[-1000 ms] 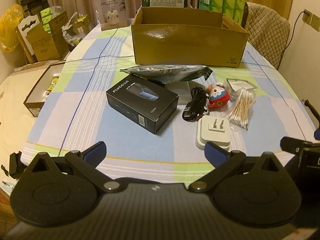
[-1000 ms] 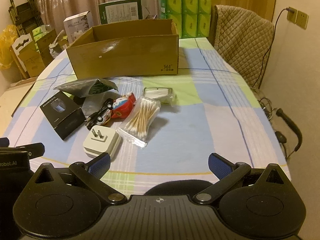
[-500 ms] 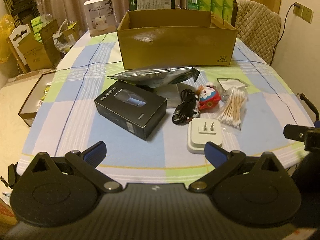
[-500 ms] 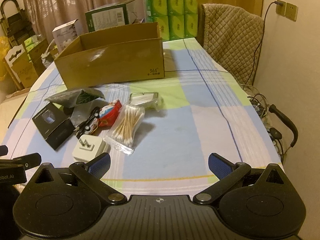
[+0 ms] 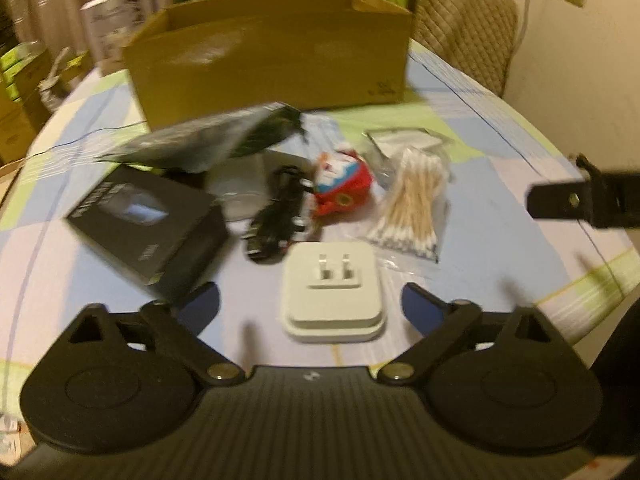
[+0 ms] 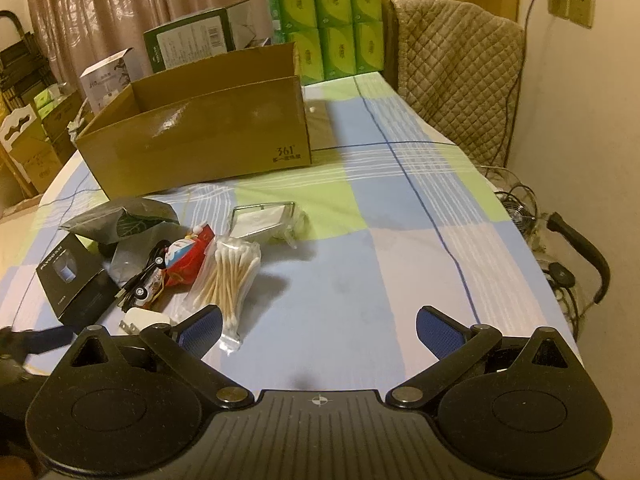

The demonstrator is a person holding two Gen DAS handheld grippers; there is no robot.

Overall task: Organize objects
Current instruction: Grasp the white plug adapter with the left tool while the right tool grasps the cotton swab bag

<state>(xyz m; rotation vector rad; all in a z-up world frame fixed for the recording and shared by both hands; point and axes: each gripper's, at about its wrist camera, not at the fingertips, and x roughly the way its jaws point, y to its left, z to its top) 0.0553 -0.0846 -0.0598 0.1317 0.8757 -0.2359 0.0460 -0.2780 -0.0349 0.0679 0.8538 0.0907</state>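
An open cardboard box [image 5: 272, 56] [image 6: 200, 140] stands at the back of the checked tablecloth. In front of it lie a black product box [image 5: 148, 228] [image 6: 74, 280], a grey foil pouch [image 5: 200, 140] [image 6: 120, 220], a black cable [image 5: 276, 216], a red toy [image 5: 342, 188] [image 6: 188, 252], a bag of cotton swabs [image 5: 412, 204] [image 6: 228, 276], a clear packet [image 6: 268, 218] and a white plug adapter [image 5: 334, 296] [image 6: 142, 320]. My left gripper [image 5: 310, 308] is open, just short of the adapter. My right gripper [image 6: 318, 330] is open and empty over bare cloth right of the swabs.
Green tissue packs [image 6: 332, 20], a green carton [image 6: 200, 40] and a white carton [image 6: 106, 80] stand behind the box. A quilted chair [image 6: 460, 76] is at the far right. Cables and a black handle [image 6: 580, 248] lie off the table's right edge.
My left gripper has moved forward and to the right, so the white adapter now sits between its open fingers' line. My right gripper has moved forward over the table. Nothing was picked up.
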